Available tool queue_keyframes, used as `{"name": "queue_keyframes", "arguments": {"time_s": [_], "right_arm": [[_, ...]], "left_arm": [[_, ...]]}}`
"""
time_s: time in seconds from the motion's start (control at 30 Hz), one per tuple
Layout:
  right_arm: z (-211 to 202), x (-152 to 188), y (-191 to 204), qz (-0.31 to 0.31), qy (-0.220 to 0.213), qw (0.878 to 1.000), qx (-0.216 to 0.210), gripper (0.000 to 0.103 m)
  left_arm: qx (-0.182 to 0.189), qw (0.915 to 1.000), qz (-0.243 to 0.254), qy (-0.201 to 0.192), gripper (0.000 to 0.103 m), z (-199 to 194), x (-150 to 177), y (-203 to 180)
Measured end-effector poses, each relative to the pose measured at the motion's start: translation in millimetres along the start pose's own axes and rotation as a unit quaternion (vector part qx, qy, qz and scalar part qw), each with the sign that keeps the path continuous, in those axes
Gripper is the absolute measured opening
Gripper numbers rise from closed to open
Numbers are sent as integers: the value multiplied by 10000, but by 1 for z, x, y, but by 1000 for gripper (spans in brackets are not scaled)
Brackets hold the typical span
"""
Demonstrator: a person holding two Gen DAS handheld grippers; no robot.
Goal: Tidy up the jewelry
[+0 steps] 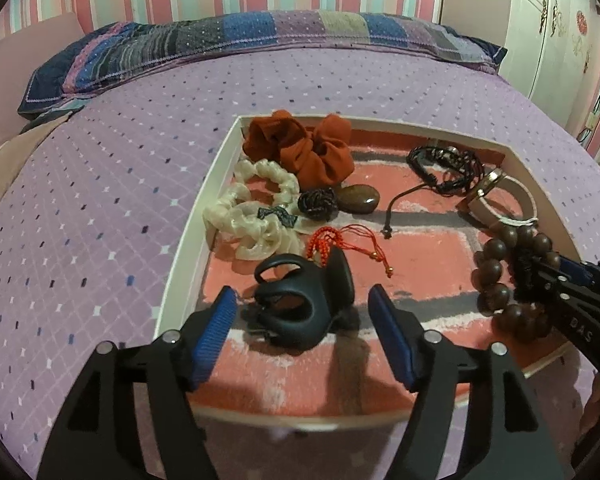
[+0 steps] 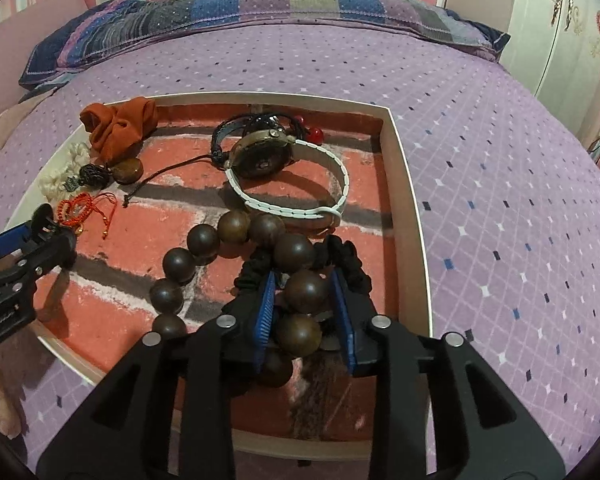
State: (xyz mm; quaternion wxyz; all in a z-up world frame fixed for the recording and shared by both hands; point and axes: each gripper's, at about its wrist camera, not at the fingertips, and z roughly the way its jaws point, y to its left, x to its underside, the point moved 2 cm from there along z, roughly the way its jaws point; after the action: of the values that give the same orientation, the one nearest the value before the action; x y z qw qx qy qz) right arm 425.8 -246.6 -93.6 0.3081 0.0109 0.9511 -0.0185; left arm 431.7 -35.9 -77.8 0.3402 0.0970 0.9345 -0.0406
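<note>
We see a white-rimmed tray (image 1: 220,168) on the bed holding the jewelry: a rust scrunchie (image 1: 300,148) and cream scrunchie (image 1: 252,208) at its far left, a black claw clip (image 1: 300,304) nearer (lying on its side), a white-strapped watch (image 2: 284,168), and dark wooden beads (image 2: 228,240) draped over a black scrunchie (image 2: 344,260).

Glossy, seemingly wooden beads (image 2: 294,252); matt black plastic claw clip (image 1: 300,300); rust cloth scrunchie (image 1: 300,148).
</note>
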Motion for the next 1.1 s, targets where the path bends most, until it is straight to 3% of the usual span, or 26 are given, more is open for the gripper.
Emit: {"name": "queue_keyframes", "arguments": {"time_s": [0.03, 0.1, 0.13, 0.23, 0.4, 0.47, 0.63, 0.77, 1.1], "right_arm": [[-4, -1, -1, 27, -26, 10000, -74, 35], [-12, -2, 0, 35, -125, 9998, -140, 58], [-18, -4, 0, 15, -206, 9997, -161, 64], [-36, -7, 1, -30, -365, 9991, -207, 66], [-62, -6, 1, -101, -476, 9986, -214, 89], [-70, -1, 0, -114, -518, 9984, -212, 98], [-103, 22, 1, -218, -662, 9974, -178, 99], [-146, 45, 4, -304, -1026, 9942, -128, 99], [-234, 110, 5, -269, -1419, 9889, -364, 99]], "left_arm": [[18, 10000, 3, -38, 68, -5, 0, 0], [36, 9999, 24, -126, 70, -18, 1, 0], [38, 9998, 23, -170, 73, -24, 1, 0], [0, 9995, 3, -313, 81, -46, 2, 3], [-231, 9985, -74, -496, 83, -80, 5, 14], [-359, 9979, -157, -520, 93, -91, 10, 21], [-500, 9961, -377, -620, 95, -126, 35, 34], [-686, 9952, -357, -599, 95, -149, 58, 35], [-850, 9904, -550, -944, 95, -226, 124, 18]]}}
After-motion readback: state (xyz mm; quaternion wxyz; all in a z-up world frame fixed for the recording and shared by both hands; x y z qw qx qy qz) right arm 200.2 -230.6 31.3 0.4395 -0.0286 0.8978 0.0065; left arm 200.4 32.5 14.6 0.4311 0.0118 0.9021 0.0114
